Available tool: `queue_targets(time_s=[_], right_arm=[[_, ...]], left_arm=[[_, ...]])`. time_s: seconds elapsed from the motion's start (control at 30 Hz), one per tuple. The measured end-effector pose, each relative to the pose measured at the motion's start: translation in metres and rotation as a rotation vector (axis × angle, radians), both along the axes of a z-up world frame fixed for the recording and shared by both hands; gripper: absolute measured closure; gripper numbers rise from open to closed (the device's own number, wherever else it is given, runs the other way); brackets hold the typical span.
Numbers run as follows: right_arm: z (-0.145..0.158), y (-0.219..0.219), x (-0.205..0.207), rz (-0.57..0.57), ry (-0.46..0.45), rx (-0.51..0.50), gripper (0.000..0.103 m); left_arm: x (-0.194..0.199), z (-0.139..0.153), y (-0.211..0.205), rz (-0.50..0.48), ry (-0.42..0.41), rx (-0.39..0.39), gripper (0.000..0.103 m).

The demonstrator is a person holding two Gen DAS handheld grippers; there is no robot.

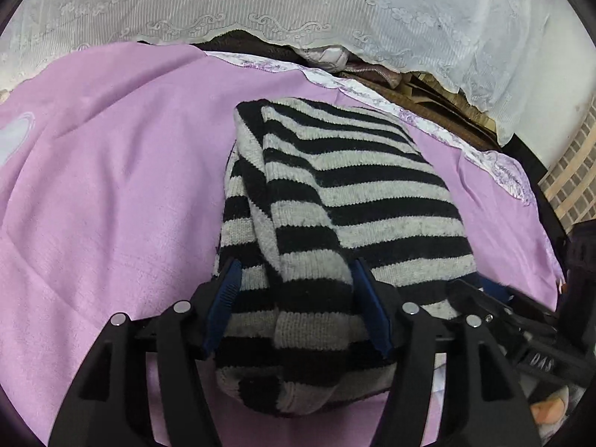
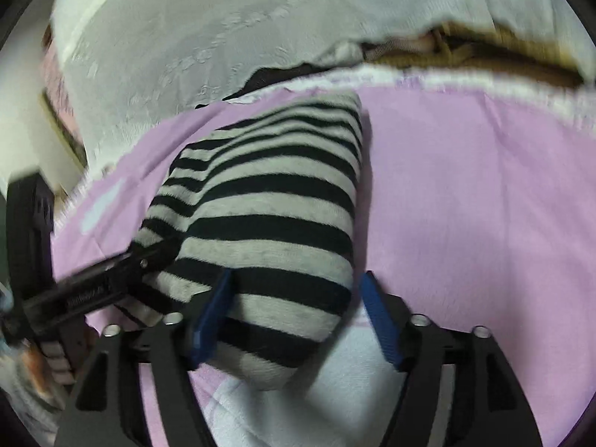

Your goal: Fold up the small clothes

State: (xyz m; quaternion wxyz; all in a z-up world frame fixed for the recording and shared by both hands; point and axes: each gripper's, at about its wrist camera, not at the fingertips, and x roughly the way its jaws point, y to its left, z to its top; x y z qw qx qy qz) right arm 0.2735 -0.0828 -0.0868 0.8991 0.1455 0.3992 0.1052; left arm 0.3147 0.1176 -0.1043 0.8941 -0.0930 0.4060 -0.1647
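A folded black-and-grey striped knit garment (image 1: pixel 335 186) lies on a pink bedsheet (image 1: pixel 111 186). My left gripper (image 1: pixel 296 264) straddles its near left end. The blue pads (image 1: pixel 223 298) stand apart on either side of a folded sleeve without squeezing it. In the right wrist view the same garment (image 2: pixel 279 193) runs away from my right gripper (image 2: pixel 297 273), which is open. Its left pad (image 2: pixel 212 309) lies against the knit and its right pad (image 2: pixel 380 316) stands clear of it. The left gripper's black body (image 2: pixel 111 279) rests on the garment's left edge.
A white lace cover (image 1: pixel 298 7) hangs behind the bed over dark and brown clutter (image 1: pixel 428 89). The sheet's lace-trimmed edge (image 1: pixel 484 156) runs along the far right. A white cloth (image 2: pixel 354 372) lies under the garment's near end. Open pink sheet (image 2: pixel 465 205) spreads to the right.
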Motion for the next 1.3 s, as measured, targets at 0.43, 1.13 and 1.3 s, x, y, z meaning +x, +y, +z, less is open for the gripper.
queue_targets(time_s=[0.43,1.13,1.3], right_arm=[[0.020,-0.040,-0.013,-0.039,-0.068,0.204,0.012],[-0.010,-0.021,0.070,0.037,0.073,0.312,0.005],[-0.010,-0.015,0.070,0.072,0.049,0.292,0.021]], left_arm=[[0.004,0.036,0.055,-0.032,0.003,-0.428,0.017],[0.076,-0.016,0.026,-0.125,0.194,-0.364,0.014],[0.077,-0.017,0.021,-0.115,0.192,-0.345,0.041]])
